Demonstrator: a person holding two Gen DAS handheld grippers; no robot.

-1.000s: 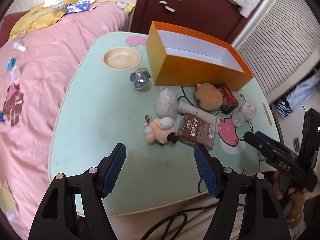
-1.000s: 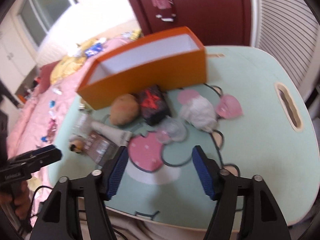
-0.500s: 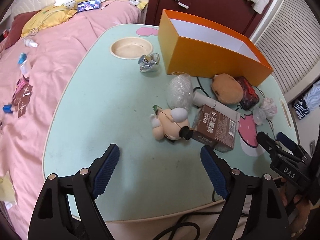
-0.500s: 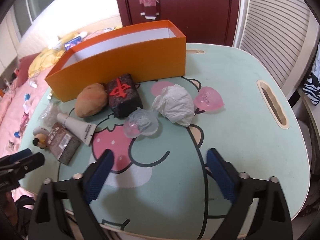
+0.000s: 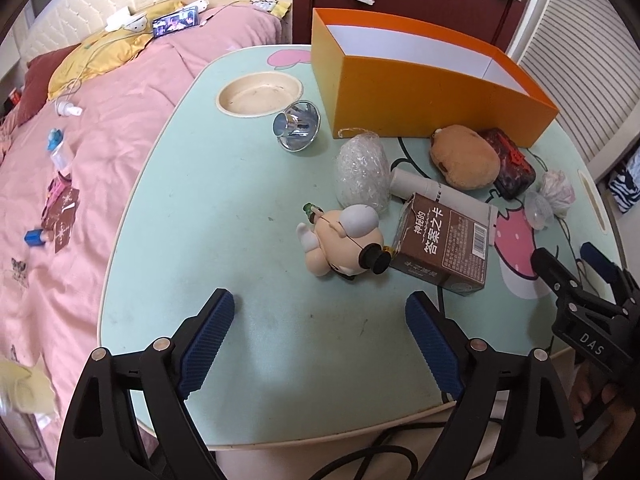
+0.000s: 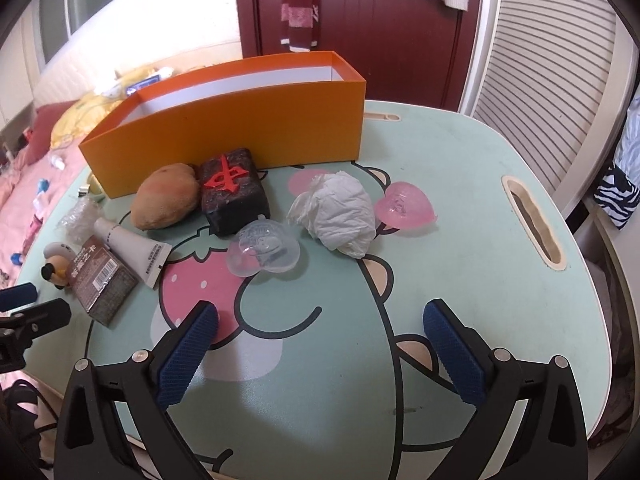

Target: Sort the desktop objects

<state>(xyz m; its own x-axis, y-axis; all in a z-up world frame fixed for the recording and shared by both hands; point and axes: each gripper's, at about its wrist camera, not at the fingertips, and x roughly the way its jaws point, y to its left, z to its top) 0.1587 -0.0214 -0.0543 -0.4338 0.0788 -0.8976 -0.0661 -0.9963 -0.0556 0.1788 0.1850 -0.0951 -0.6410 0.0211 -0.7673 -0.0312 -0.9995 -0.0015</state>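
Observation:
An empty orange box (image 5: 424, 92) (image 6: 240, 120) stands at the back of the green table (image 5: 208, 208). In front of it lie a pig figurine (image 5: 344, 240), a brown carton (image 5: 444, 248) (image 6: 100, 280), a white tube (image 6: 132, 248), a bubble-wrap wad (image 5: 362, 172), a brown plush (image 6: 166, 196), a black mahjong block (image 6: 234, 192), a clear heart (image 6: 264, 250), a crumpled tissue (image 6: 336, 212) and a pink heart (image 6: 404, 204). My left gripper (image 5: 320, 340) is open and empty, near the pig. My right gripper (image 6: 320, 344) is open and empty, near the clear heart.
A recessed cup holder (image 5: 260, 94) and a shiny metal funnel (image 5: 296, 126) sit at the table's back left. A pink bed (image 5: 60, 180) with small items lies to the left. A slot (image 6: 532, 220) cuts the table's right edge. A door (image 6: 360, 12) is behind.
Both grippers have drawn in lower over the table and tilted up, so the objects look larger. The jaws stayed open. No object has moved.

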